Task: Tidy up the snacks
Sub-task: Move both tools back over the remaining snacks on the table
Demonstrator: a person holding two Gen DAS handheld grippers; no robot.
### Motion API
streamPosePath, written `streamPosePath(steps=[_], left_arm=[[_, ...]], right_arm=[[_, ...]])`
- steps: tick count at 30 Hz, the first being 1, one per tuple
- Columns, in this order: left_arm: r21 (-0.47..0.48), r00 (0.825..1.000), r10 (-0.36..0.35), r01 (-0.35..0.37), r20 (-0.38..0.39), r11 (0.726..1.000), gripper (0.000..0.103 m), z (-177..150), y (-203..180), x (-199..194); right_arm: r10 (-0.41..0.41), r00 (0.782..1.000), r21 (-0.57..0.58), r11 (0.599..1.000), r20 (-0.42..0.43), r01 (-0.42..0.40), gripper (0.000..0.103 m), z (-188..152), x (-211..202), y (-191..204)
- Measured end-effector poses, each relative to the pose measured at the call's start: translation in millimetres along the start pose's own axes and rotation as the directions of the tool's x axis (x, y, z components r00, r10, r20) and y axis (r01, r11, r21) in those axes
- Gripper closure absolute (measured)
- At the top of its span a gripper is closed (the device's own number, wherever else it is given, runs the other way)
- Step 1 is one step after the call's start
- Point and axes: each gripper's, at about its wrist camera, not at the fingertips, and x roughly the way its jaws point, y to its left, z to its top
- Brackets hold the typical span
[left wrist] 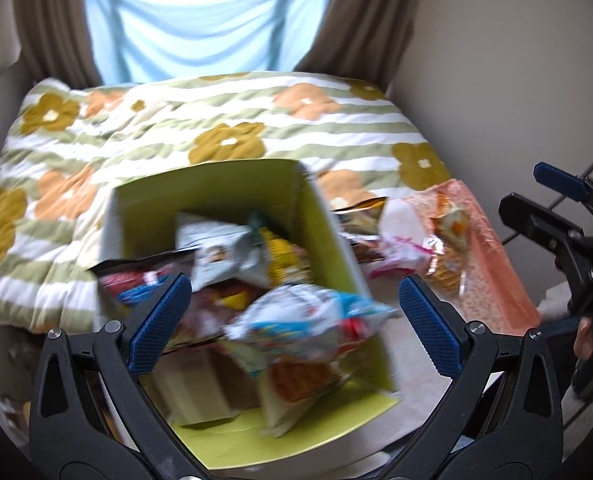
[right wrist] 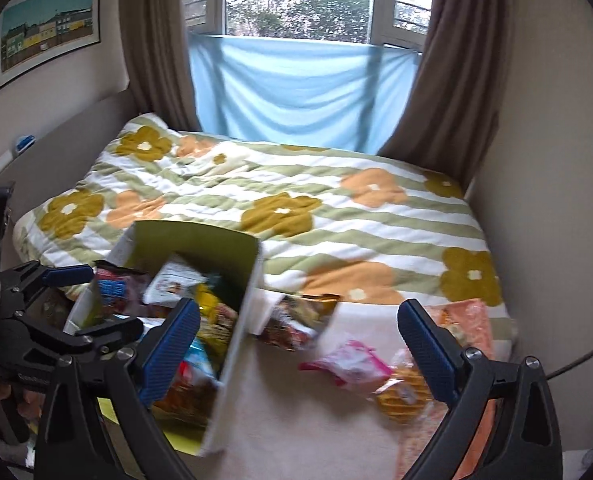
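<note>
A cardboard box (left wrist: 216, 178) with a lime-green inside stands on the floor at the foot of the bed, piled with several snack packets. A white and blue packet (left wrist: 308, 320) lies blurred on top of the pile. My left gripper (left wrist: 294, 320) hovers above it, open wide and holding nothing. Right of the box, loose on the carpet, lie a dark and gold packet (right wrist: 296, 320), a pink and white packet (right wrist: 348, 364) and a yellow waffle packet (right wrist: 404, 392). My right gripper (right wrist: 298, 344) is open above them, beside the box wall (right wrist: 232, 340).
A pink patterned tray (right wrist: 470, 318) lies by the right wall, under some of the snacks. The bed with its flowered quilt (right wrist: 296, 208) fills the space behind the box. Brown curtains and a blue cloth hang at the window. A hand holds the right gripper's handle (left wrist: 584, 336).
</note>
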Motion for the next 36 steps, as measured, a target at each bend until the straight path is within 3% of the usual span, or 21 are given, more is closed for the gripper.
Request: streamPosePath(steps=[5,9,18,27,36], left_arm=[[0.029,1.000,-0.003,0.003,0.008,1.000,0.000,4.7,-57.0,13.5],[-0.010,1.000,0.017,-0.017,-0.008,1.000,0.000,8.1,-106.3,37.6],[-0.077,0.996,0.013,-0.020,-0.089,0.997,0.000,1.5,-205.1,104.6],[-0.070,0.971,0.004,-0.021,-0.240,0.997,0.000,-26.9,-258.6,183.8],[-0.260,0.951,0.081,-0.162,-0.297,0.952,0.000,-34.8,-261.7,267.3]], right_arm=[[-0.040,0.999,0.005,0.999,-0.004,0.040,0.005,-8.6,-4.1,-65.6],[-0.007,0.999,0.012,1.000,-0.033,0.007,0.005,-14.6,3.7,-133.3],[0.065,0.990,-0.033,0.997,-0.123,-0.069,0.005,-27.8,51.2,-229.0],[0.130,0.965,-0.045,0.989,-0.228,-0.144,0.005,-45.9,117.6,-263.6],[0.154,0.945,-0.039,0.984,-0.288,-0.172,0.005,-57.7,165.3,-279.1]])
